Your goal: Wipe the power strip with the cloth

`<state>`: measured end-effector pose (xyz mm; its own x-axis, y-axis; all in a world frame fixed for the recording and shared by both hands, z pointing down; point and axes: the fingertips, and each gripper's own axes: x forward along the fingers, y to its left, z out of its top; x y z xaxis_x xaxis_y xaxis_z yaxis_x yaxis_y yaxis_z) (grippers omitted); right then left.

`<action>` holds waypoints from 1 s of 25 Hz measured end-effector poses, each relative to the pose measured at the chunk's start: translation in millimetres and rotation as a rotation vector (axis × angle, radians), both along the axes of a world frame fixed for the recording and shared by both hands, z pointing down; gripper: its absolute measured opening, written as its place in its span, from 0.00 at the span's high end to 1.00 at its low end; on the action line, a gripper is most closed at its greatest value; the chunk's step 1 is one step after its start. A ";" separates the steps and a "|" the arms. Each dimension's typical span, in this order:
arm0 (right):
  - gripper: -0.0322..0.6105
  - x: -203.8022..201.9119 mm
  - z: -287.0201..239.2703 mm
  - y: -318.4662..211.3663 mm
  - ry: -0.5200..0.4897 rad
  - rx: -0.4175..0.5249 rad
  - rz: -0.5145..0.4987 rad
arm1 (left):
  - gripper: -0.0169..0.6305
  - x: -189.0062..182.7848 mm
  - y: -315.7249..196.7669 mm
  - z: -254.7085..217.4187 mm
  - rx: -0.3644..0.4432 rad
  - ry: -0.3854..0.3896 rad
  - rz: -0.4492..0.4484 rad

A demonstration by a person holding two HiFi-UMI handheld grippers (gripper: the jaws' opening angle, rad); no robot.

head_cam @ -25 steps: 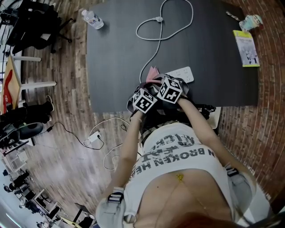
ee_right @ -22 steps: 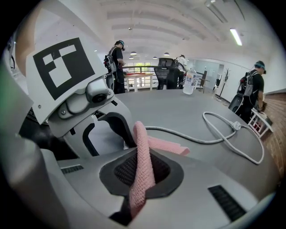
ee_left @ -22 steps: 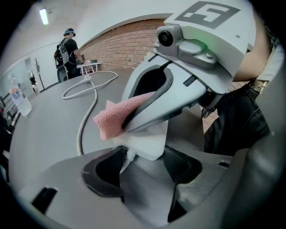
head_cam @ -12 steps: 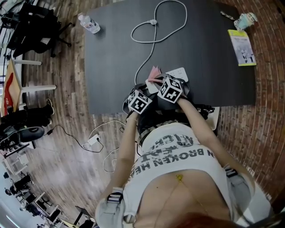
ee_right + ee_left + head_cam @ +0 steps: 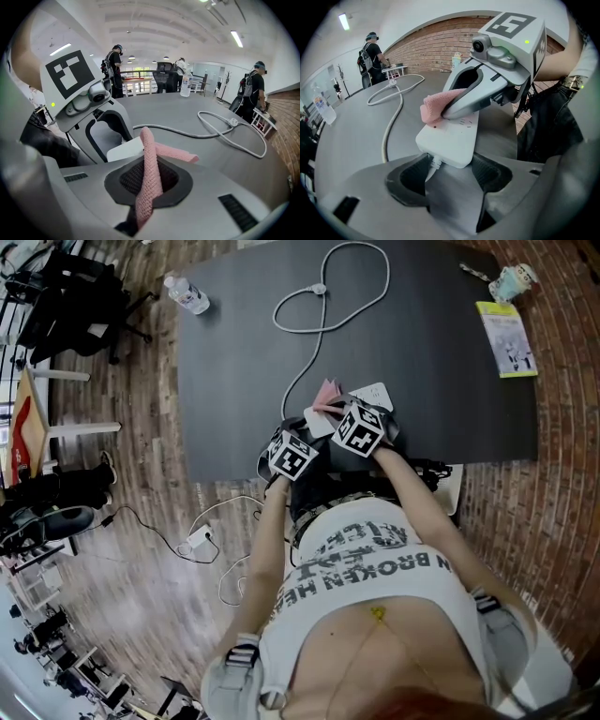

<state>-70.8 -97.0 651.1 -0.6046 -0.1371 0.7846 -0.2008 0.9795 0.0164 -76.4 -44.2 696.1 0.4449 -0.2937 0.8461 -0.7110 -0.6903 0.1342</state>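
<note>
A white power strip (image 5: 377, 394) lies near the front edge of the dark table (image 5: 441, 390), with its white cable (image 5: 328, 306) looping away toward the far side. My left gripper (image 5: 450, 168) is shut on the near, cable end of the power strip (image 5: 452, 136). My right gripper (image 5: 150, 183) is shut on a pink cloth (image 5: 150, 159), which it presses onto the strip's top. From the left gripper view, the cloth (image 5: 435, 107) bunches under the right gripper's tip. In the head view, the two grippers (image 5: 298, 442) (image 5: 352, 418) sit close together over the strip.
A water bottle (image 5: 187, 294) stands at the table's far left corner. A yellow-edged booklet (image 5: 506, 338) and a small pale object (image 5: 514, 282) lie at the far right. Office chairs (image 5: 66, 296) and a floor cable with an adapter (image 5: 199, 532) are to the left. People stand in the background.
Both grippers have drifted slightly left over the strip, the left one a little more. Both grips are unchanged and the cloth stays on the strip.
</note>
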 end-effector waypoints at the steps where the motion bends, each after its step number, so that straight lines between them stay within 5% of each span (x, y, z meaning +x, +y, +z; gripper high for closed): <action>1: 0.93 1.0 0.0 -0.8 0.005 0.003 0.004 | 0.55 -0.3 -0.3 -0.1 0.001 -0.002 0.001; 25: 0.92 51.5 -0.7 -27.8 0.037 -0.001 0.156 | 0.55 -1.6 -1.1 0.1 0.011 -0.004 -0.006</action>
